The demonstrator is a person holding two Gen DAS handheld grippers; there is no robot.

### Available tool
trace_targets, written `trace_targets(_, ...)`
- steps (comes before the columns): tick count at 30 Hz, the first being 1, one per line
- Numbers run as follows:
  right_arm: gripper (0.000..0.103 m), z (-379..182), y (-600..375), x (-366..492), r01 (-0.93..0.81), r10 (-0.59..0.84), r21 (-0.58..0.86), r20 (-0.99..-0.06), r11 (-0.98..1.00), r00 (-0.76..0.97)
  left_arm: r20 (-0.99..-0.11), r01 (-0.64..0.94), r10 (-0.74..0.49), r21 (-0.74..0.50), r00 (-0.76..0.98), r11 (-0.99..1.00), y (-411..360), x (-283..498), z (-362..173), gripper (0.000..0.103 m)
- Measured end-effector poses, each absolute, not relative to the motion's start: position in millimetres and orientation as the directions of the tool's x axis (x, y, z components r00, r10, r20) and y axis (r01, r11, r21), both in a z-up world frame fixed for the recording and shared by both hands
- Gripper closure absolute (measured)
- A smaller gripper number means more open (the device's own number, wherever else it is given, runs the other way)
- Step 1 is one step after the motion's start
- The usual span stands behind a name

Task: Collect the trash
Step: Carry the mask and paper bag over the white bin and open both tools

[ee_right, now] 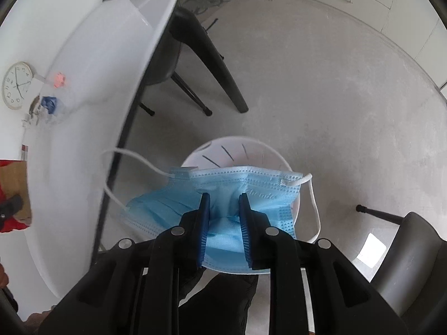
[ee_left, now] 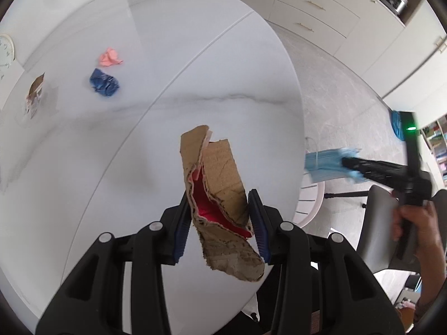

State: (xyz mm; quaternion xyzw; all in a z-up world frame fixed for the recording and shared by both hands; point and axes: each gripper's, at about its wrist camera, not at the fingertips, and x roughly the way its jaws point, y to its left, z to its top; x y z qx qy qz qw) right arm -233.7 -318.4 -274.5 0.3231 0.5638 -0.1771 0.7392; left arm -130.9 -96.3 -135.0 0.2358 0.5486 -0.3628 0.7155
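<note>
My left gripper (ee_left: 219, 195) is shut on a torn piece of brown cardboard (ee_left: 220, 167) with a red inner side, held above the white round table (ee_left: 111, 167). To its right, past the table edge, my right gripper (ee_left: 346, 162) grips a blue face mask (ee_left: 321, 167). In the right wrist view the right gripper (ee_right: 224, 195) is shut on the bunched middle of the mask (ee_right: 167, 209), which hangs over a white slotted bin (ee_right: 240, 150) on the floor. A pink paper ball (ee_left: 110, 57), a blue paper ball (ee_left: 104, 82) and a cardboard scrap (ee_left: 35, 95) lie at the table's far side.
A dark chair (ee_right: 195, 53) stands beyond the bin by the table edge (ee_right: 134, 89), and another chair (ee_right: 413, 251) is at the right. A clock (ee_right: 17, 85) leans at the table's far end. Cabinets (ee_left: 321, 5) line the wall. A hand (ee_left: 413, 220) holds the right gripper.
</note>
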Motion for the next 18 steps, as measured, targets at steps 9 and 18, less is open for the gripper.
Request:
trace_targets(9,0.028,-372.7,-306.3,-215.9,0.631,0.236,0.354,-0.934,0.69,0.266,-0.96,0.814,-0.24,-0.022,0.146,0.58,-121.3,-159.0,-135.4,0.063)
trace_targets(18,0.013,-346.2,-319.9,-229.7,0.591,0.246,0.37,-0.927,0.717,0.281,-0.957,0.856,-0.242,0.013,0.161,0.517,-151.9,-184.8,-131.9,0.063)
